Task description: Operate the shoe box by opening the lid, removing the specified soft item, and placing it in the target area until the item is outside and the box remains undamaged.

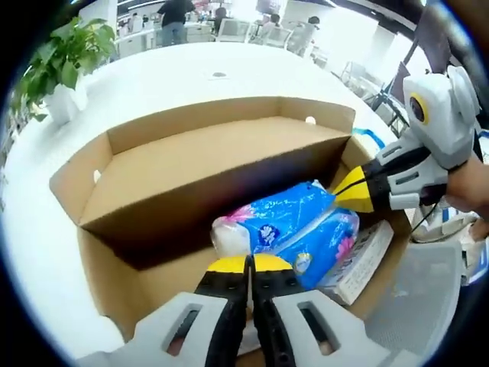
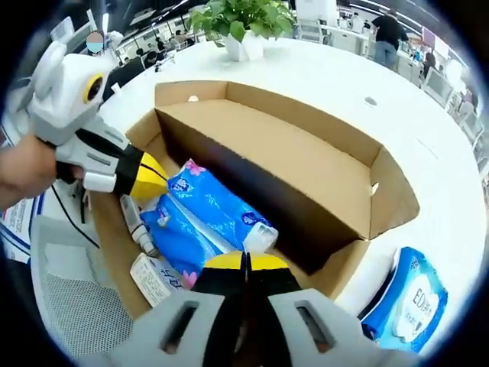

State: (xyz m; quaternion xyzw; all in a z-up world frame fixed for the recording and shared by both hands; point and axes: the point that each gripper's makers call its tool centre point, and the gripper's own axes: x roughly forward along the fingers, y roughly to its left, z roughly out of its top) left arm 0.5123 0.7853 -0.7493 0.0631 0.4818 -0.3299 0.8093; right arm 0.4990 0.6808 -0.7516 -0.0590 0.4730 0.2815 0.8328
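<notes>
Both tools, left (image 1: 250, 264) and right (image 2: 246, 261), closed over blue tissue packs (image 1: 294, 225) in open shoe box (image 1: 176, 164)

An open-plan office is showing here; a broad white table (image 2: 328, 76) is stretching away, carrying a potted plant (image 2: 243, 23); people (image 1: 174, 19) are standing among desks in the bright background; mesh office chairs (image 2: 65, 306) are sitting beside the table.
</notes>
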